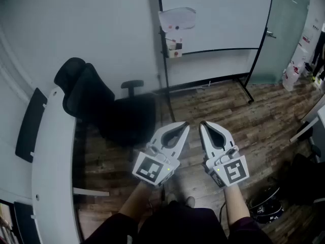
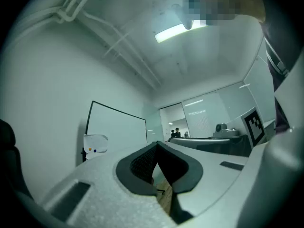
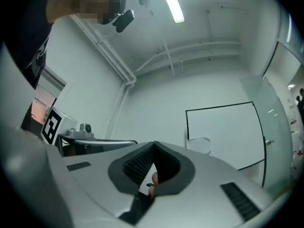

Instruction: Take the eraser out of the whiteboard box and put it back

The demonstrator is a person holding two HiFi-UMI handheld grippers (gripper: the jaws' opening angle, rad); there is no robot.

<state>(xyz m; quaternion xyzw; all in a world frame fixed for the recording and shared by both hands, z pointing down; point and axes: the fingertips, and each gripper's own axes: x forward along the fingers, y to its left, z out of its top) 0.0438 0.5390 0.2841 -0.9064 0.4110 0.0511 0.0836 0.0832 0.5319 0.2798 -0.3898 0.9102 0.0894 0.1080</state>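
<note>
Both tongs closed and empty above the wooden floor (image 1: 218, 105).
A black office chair (image 1: 101, 103) stands at the left. The left tongs (image 1: 185, 127) and the right tongs (image 1: 203, 125) are side by side, each with jaws together on nothing. The whiteboard box (image 1: 176, 20) hangs on the left edge of the whiteboard (image 1: 218, 14), well apart from both tongs. The eraser cannot be made out.

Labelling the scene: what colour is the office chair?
The chair is black; head view shows it best.
</note>
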